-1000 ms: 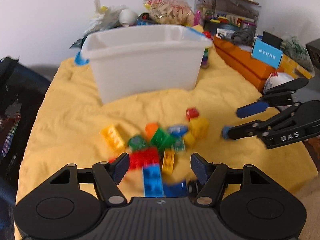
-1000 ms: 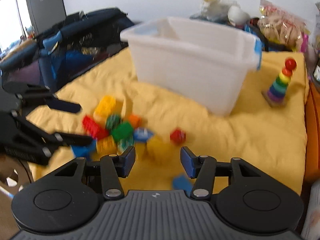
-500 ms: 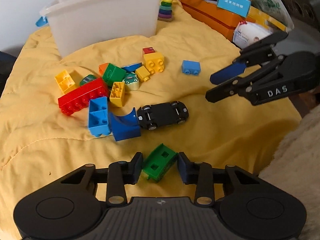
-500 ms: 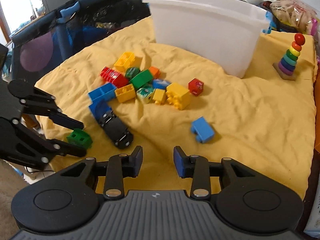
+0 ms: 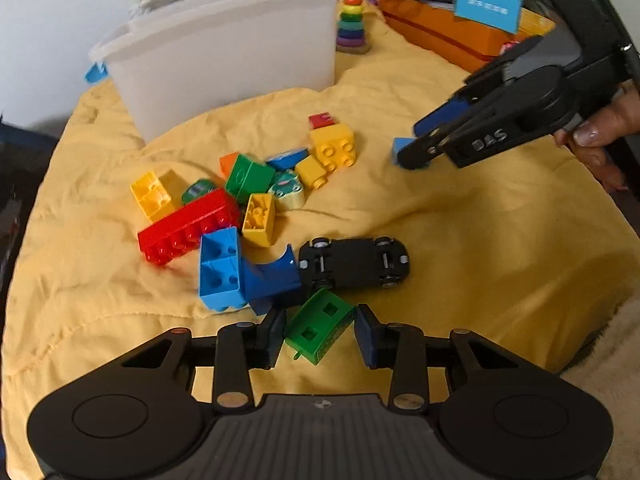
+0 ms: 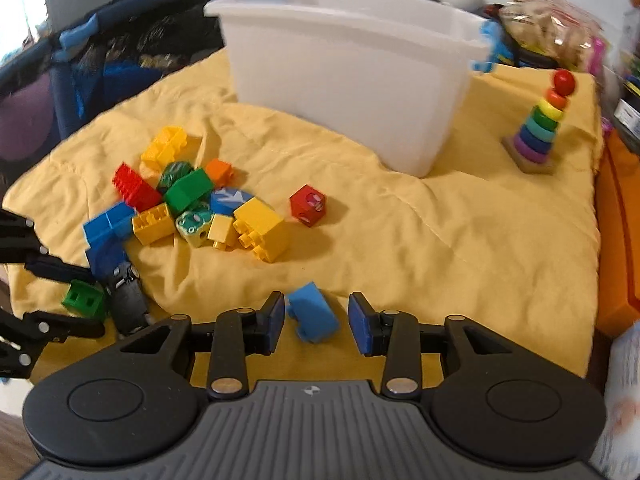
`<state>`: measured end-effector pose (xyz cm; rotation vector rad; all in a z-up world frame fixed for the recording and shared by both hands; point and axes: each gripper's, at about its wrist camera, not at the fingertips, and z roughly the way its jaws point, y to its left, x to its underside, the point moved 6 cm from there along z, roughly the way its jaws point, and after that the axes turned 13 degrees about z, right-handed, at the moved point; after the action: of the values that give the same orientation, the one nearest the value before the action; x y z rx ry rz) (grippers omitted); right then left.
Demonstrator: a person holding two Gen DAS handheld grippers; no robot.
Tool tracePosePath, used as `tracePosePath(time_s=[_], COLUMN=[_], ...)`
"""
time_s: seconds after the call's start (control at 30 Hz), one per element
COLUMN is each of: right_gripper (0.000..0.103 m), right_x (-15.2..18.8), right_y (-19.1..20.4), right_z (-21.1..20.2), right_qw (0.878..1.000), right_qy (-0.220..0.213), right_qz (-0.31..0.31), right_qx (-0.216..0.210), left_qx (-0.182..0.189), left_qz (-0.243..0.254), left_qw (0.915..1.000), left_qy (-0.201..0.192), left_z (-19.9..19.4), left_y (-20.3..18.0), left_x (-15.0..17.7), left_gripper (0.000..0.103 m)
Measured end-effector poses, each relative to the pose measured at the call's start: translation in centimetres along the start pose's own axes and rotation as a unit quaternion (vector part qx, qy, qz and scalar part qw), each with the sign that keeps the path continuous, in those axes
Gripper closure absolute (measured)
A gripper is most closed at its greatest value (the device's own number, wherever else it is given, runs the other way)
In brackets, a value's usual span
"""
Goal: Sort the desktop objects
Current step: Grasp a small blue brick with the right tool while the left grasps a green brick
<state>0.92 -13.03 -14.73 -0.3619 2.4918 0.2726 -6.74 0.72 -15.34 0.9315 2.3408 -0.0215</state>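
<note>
A small green block (image 5: 318,330) sits between the pads of my left gripper (image 5: 319,330), which is shut on it low over the yellow cloth (image 5: 460,240). From the right wrist view the same green block (image 6: 82,300) shows in that gripper's tips at the far left. My right gripper (image 6: 316,322) straddles a light blue block (image 6: 312,316) lying on the cloth. Its jaws are partly closed, with small gaps to the block on both sides. A pile of coloured bricks (image 5: 248,200) and a black toy car (image 5: 356,262) lie just beyond the green block.
A white plastic bin (image 5: 224,48) stands behind the pile. A rainbow ring stacker (image 6: 538,128) is to its right, and an orange box (image 5: 440,36) lines the right edge. A red cube (image 6: 308,204) lies apart. A hand (image 5: 600,132) holds the right gripper.
My left gripper narrowed from wide open onto the green block near the cloth's front edge. My right gripper closed partway, then sank over the light blue block, which now lies between its fingers.
</note>
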Motion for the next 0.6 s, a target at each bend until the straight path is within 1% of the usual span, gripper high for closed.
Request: tracePosePath(time_s=[0.07, 0.13, 0.2, 0.27, 0.33, 0.37, 0.43, 0.47, 0.5, 0.6], right_gripper=[0.065, 0.065, 0.066, 0.068, 0.069, 0.069, 0.071, 0.077, 0.082, 0.085], right_x=[0.3, 0.8, 1.5, 2.2, 2.5, 2.4, 2.1, 1.8, 1.7, 1.4], right_y=[0.6, 1.4, 2.3, 2.7, 2.5, 2.4, 2.2, 2.1, 1.8, 1.3], right_z=[0.0, -0.9, -1.7, -1.3, -0.3, 0.0, 0.5, 0.8, 1.1, 1.4], right_qw=[1.000, 0.997, 0.993, 0.991, 0.990, 0.988, 0.986, 0.986, 0.986, 0.991], right_qy=[-0.002, -0.024, -0.047, -0.037, -0.026, -0.034, -0.033, -0.031, -0.026, -0.020], right_qz=[-0.020, -0.062, -0.103, -0.124, -0.133, -0.141, -0.149, -0.149, -0.148, -0.123], right_qx=[0.007, 0.026, 0.036, 0.039, 0.047, 0.056, 0.066, 0.068, 0.066, 0.048], left_qx=[0.006, 0.010, 0.015, 0.016, 0.017, 0.018, 0.022, 0.024, 0.026, 0.030], left_qz=[-0.001, -0.006, -0.003, 0.001, 0.001, 0.001, 0.000, 0.001, 0.002, 0.001], left_qw=[1.0000, 0.9999, 0.9999, 0.9999, 0.9998, 0.9998, 0.9998, 0.9997, 0.9997, 0.9995], left_qy=[-0.004, -0.003, -0.002, 0.001, 0.001, 0.002, 0.001, 0.000, 0.000, -0.003], left_z=[-0.3, -0.4, -0.4, -0.2, -0.2, -0.2, -0.3, -0.3, -0.3, -0.3], left_y=[-0.1, -0.1, -0.3, -0.4, -0.5, -0.5, -0.6, -0.6, -0.6, -0.6], left_x=[0.1, 0.3, 0.5, 0.7, 0.7, 0.7, 0.8, 0.9, 1.0, 1.1], left_gripper=[0.062, 0.062, 0.062, 0.061, 0.061, 0.060, 0.060, 0.060, 0.060, 0.060])
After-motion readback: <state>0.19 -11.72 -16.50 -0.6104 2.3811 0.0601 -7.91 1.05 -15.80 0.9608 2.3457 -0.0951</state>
